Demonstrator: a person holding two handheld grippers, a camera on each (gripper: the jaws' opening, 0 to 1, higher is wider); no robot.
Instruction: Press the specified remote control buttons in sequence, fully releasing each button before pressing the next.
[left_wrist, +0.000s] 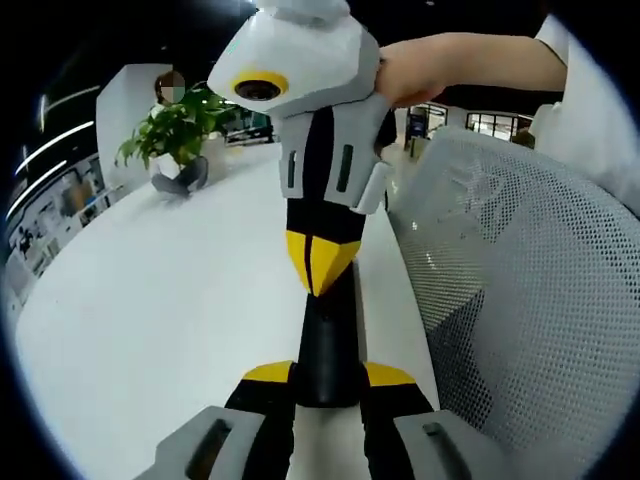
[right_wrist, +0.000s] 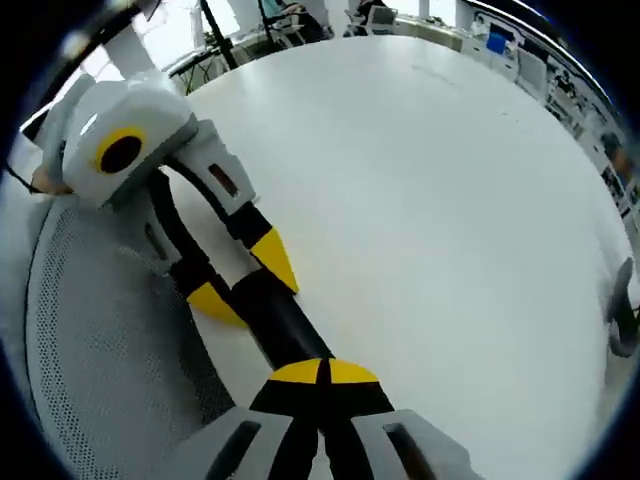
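A slim black remote control (left_wrist: 330, 340) lies lengthwise between the yellow-tipped jaws of my left gripper (left_wrist: 330, 373), which is shut on its sides just above the white table (left_wrist: 170, 300). My right gripper (left_wrist: 320, 262) comes down from the top of the left gripper view. Its jaws are shut together and their yellow tips rest on the remote's top face. In the right gripper view my right gripper (right_wrist: 325, 372) touches the remote (right_wrist: 285, 325), and the left gripper (right_wrist: 245, 280) clasps its far end. The buttons are hidden.
A grey mesh chair back (left_wrist: 530, 280) stands right beside the table edge, close to the remote, and appears again (right_wrist: 110, 340) on the left of the right gripper view. A potted plant (left_wrist: 175, 130) stands far back on the table. A person's hand (left_wrist: 420, 70) holds the right gripper.
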